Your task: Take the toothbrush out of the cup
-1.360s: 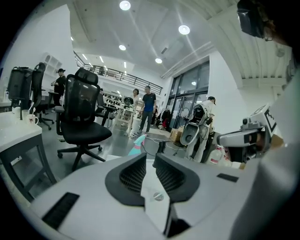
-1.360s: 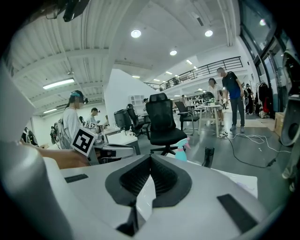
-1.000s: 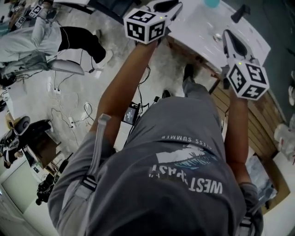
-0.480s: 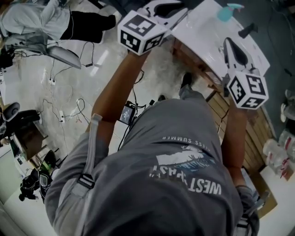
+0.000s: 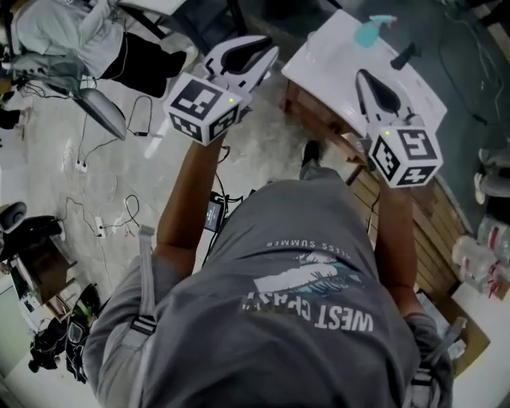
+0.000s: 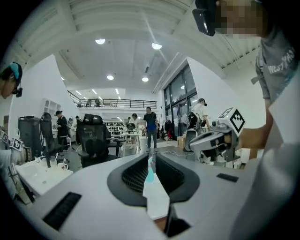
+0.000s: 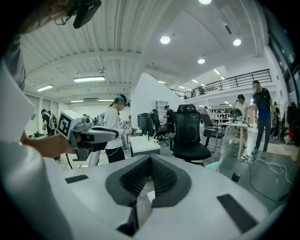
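Table (image 5: 331, 57): white, flat, smooth top with rounded corners and a wood frame under it. Serves as the work surface and holds everything for the task.

Left gripper (image 6: 151, 160): held off the table's near-left corner, nose roughly level and aimed across the top. Probably lined up that way so the cup sits on the jaw axis; teal shows through the slot. Jaws a narrow slit apart, nothing between them. Grey moulded shell, black ribbed pads that look like rubber for grip on thin smooth parts.

Right gripper (image 7: 150, 158): over the table's near edge, nose tipped slightly down toward the top. Pad tips meeting in a V, nothing pinched. Same shell and ribbed pads. Looks parked as the spare hand, maybe for steadying the cup; that is a guess.

Cup (image 5: 366, 36): teal, rounded, looks like plastic. Stands at the table's far edge, well clear of both grippers. Light by the look of it and likely to tip or slide if a handle gets pulled sideways.

Black thing (image 5: 404, 56): short, dark, bar-shaped, lying on the table right of the cup. Too small to identify.

Toothbrush (image 5: 384, 18): read as the thin pale-teal stick slanting out of the cup's top toward the right. Too small to make out bristles, so not certain. Appears to be in the cup, leaning on the rim. Slim, smooth handle suits a narrow pinch and a pull along its own slant.
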Motion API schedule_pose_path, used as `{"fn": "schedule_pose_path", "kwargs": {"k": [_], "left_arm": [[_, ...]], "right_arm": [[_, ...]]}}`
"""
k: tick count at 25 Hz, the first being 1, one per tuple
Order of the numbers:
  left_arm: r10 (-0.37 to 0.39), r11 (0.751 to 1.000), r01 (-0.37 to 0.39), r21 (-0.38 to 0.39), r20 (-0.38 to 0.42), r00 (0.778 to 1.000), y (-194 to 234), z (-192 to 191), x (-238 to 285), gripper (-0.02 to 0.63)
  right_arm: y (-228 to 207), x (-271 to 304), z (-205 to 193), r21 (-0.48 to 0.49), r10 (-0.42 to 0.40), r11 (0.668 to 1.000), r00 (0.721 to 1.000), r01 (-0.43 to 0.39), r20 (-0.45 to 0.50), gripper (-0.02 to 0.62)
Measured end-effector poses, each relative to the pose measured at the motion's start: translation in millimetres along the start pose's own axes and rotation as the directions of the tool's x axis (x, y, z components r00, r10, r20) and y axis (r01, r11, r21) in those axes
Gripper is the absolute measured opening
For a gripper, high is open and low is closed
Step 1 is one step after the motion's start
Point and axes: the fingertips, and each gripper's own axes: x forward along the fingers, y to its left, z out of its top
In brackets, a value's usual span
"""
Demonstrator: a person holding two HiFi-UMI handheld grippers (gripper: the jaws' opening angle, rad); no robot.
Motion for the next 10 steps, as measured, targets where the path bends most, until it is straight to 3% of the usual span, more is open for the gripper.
{"fn": "schedule_pose_path", "kwargs": {"k": [10], "left_arm": [[-0.007, 1.0, 0.007, -0.012, 0.004, 1.0, -9.4, -46.2, -23.3, 0.043]], "right_arm": [[26.1, 14.8, -39.2, -0.004, 0.01, 1.0, 1.0, -0.01, -0.003, 0.008]]}}
